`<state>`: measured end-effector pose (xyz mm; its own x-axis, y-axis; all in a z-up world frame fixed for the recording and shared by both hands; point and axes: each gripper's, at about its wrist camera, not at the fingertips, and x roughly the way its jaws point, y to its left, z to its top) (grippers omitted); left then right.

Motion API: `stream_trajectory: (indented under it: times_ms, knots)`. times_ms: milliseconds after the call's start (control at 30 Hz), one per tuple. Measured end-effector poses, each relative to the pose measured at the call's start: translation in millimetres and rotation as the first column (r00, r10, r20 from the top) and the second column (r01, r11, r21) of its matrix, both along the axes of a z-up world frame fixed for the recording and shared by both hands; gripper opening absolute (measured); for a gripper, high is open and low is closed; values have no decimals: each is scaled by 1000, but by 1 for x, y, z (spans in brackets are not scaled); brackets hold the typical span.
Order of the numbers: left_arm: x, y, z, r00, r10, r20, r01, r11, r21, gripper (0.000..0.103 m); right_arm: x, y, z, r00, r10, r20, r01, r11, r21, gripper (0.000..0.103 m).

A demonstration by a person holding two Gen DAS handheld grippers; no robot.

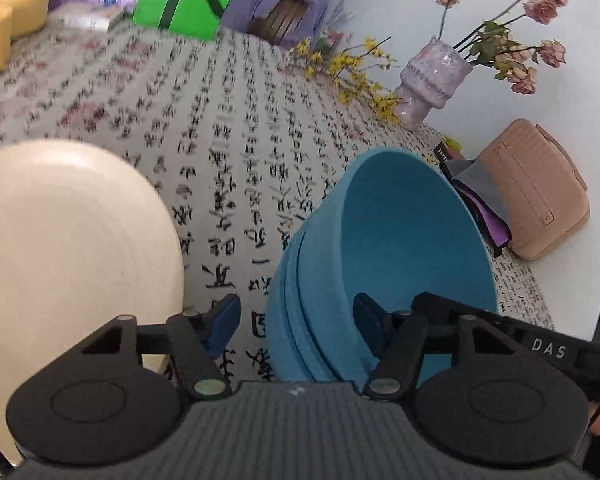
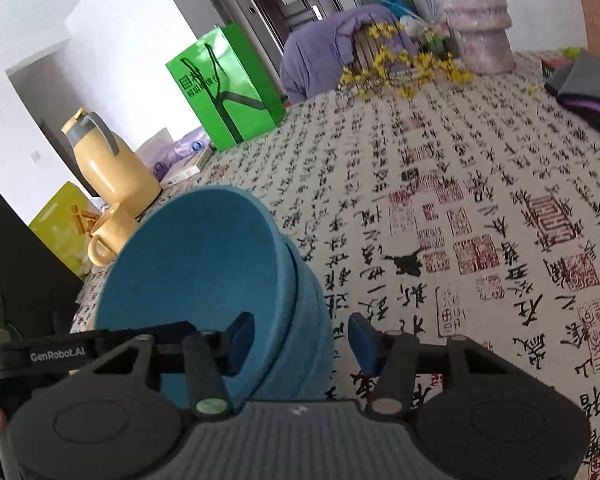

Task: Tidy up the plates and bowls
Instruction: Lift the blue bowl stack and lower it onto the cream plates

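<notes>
A stack of nested blue bowls [image 1: 404,248] stands on the calligraphy tablecloth [image 1: 236,128]; it also shows in the right wrist view [image 2: 204,264]. My left gripper [image 1: 296,324] is open, its jaws astride the near wall of the stack: one pad inside the top bowl, one outside. My right gripper [image 2: 300,340] is open and straddles the opposite wall the same way. Neither pinches the wall. A stack of cream plates [image 1: 64,248] lies left of the bowls in the left wrist view.
A lilac vase of dried roses [image 1: 432,76], yellow flower sprigs [image 1: 352,68] and a tan bag [image 1: 540,188] sit at the back right. A green shopping bag [image 2: 224,88], yellow jug [image 2: 108,160] and yellow mug [image 2: 112,232] stand at the left.
</notes>
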<state>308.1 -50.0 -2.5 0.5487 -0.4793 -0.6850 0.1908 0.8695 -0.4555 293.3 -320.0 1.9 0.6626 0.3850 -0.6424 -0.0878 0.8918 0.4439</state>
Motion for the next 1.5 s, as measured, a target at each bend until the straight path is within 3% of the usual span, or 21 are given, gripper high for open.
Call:
stream_trajectory:
  times_ms: [100,200,333,400,633,767,1033,1233,1500]
  knots:
    - [1,1,-1,1000,1,1,-1,1000,-1,61,4,-2,-8,999,6,-37,-5,1000,28,52]
    - [1,-1,-1,1000,-6,1,6,1000,4,60,9,-8,-18,996,24,-88,-13,992,123,50]
    - [3,-8,0,1000,-20,-5,20,1000,15,46,12,-12,-23,993,18,-113,3,984,180,46]
    - [2,-8,1,1000,-20,-5,20,999,27,44,13,-14,-25,993,14,-120,9,981,195,43]
    - [0,-10,5,1000,8,11,-8,999,35,36,16,-16,-24,991,12,-130,11,985,173,34]
    - [2,-9,5,1000,25,4,-25,999,32,35,17,-17,-23,991,10,-136,15,984,178,34]
    - [-7,6,27,996,60,71,-60,998,8,34,18,-5,5,996,36,-80,-22,987,160,33]
    - [-18,37,44,986,129,109,-127,992,-18,34,28,27,32,994,98,-38,-92,987,129,33]
    - [-31,104,51,966,238,97,-237,971,-23,34,47,98,47,978,207,-36,-202,973,111,33]
